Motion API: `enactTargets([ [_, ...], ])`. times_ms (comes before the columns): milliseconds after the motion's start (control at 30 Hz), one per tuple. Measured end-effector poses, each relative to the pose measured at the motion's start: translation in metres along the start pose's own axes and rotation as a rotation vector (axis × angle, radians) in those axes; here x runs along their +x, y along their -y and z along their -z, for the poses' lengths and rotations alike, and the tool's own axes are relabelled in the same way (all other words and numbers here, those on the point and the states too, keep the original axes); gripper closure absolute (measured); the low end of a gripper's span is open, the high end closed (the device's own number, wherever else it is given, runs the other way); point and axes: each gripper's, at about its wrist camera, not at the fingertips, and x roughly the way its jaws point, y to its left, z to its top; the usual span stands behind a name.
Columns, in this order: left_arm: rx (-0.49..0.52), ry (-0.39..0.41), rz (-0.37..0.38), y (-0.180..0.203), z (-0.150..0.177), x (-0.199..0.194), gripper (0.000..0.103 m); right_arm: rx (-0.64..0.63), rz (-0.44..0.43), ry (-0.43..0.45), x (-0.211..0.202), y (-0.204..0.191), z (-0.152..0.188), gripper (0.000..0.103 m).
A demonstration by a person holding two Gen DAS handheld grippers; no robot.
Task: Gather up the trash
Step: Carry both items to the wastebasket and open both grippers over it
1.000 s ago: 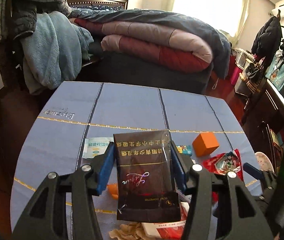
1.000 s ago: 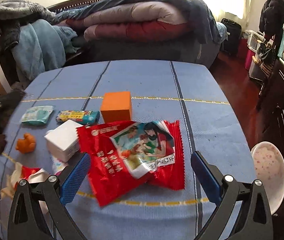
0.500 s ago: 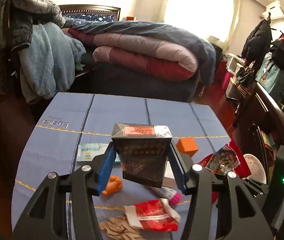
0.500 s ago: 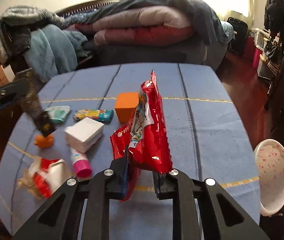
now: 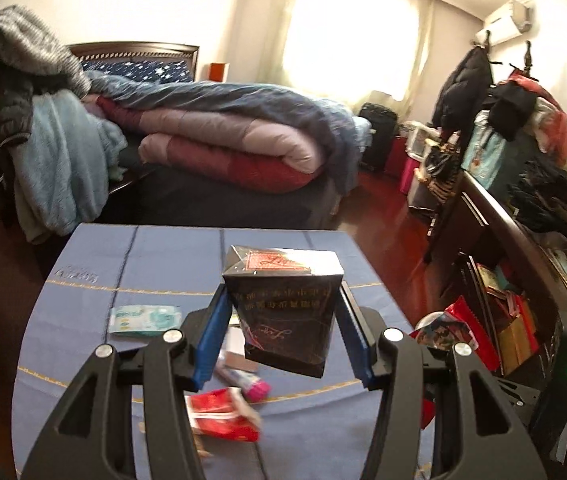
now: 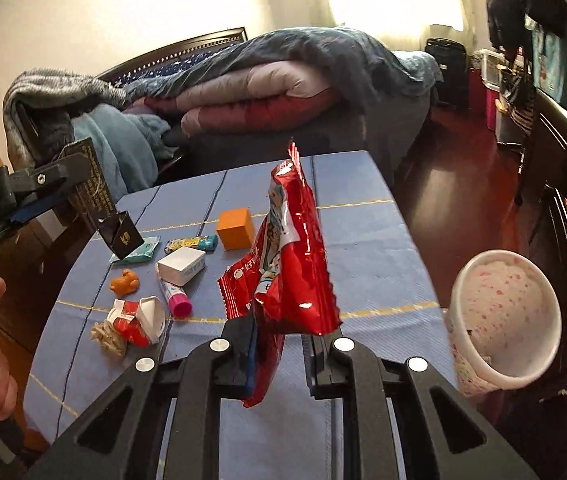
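My left gripper (image 5: 283,320) is shut on a dark cigarette box (image 5: 283,312) and holds it above the blue table (image 5: 155,256). It also shows at the left of the right wrist view (image 6: 99,204). My right gripper (image 6: 279,344) is shut on a red snack bag (image 6: 291,256), held upright above the table; the bag also shows in the left wrist view (image 5: 455,328). A white speckled bin (image 6: 503,312) stands off the table's right edge. A crumpled red-and-white wrapper (image 6: 137,320) lies on the table.
On the table lie an orange cube (image 6: 235,229), a white box (image 6: 181,265), a pink-capped tube (image 6: 175,296), an orange toy (image 6: 124,282), a wipes pack (image 6: 143,250) and a candy tube (image 6: 191,243). A bed (image 5: 223,140) stands behind; a cabinet (image 5: 523,280) at right.
Both grippers have risen from the table with their loads. The right gripper closed on the red bag a second ago and has lifted it; the bin now looks closer.
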Motion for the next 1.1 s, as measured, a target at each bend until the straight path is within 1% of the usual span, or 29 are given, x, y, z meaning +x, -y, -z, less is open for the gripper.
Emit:
enactTargets([
  [200,0.057,0.011,0.047,0.04,0.002,-0.007,0.05,0.021,0.026,0.025,-0.022,0.019,0.008,0.085],
  [467,0.126,0.004,0.11,0.091,0.006,0.001,0.05,0.072,0.068,0.064,-0.048,0.056,0.014,0.085],
  [633,0.172,-0.005,0.157,0.126,0.009,0.014,0.05,0.114,0.111,0.083,-0.061,0.084,0.019,0.085],
  [833,0.231,-0.015,0.208,0.166,0.016,0.027,0.05,0.171,0.185,0.097,-0.071,0.123,0.024,0.085],
  [1033,0.291,-0.031,0.26,0.209,0.021,0.052,0.05,0.238,0.268,0.1,-0.073,0.172,0.028,0.085],
  [1100,0.307,-0.053,0.284,0.224,0.023,0.067,0.05,0.258,0.29,0.094,-0.07,0.186,0.028,0.085],
])
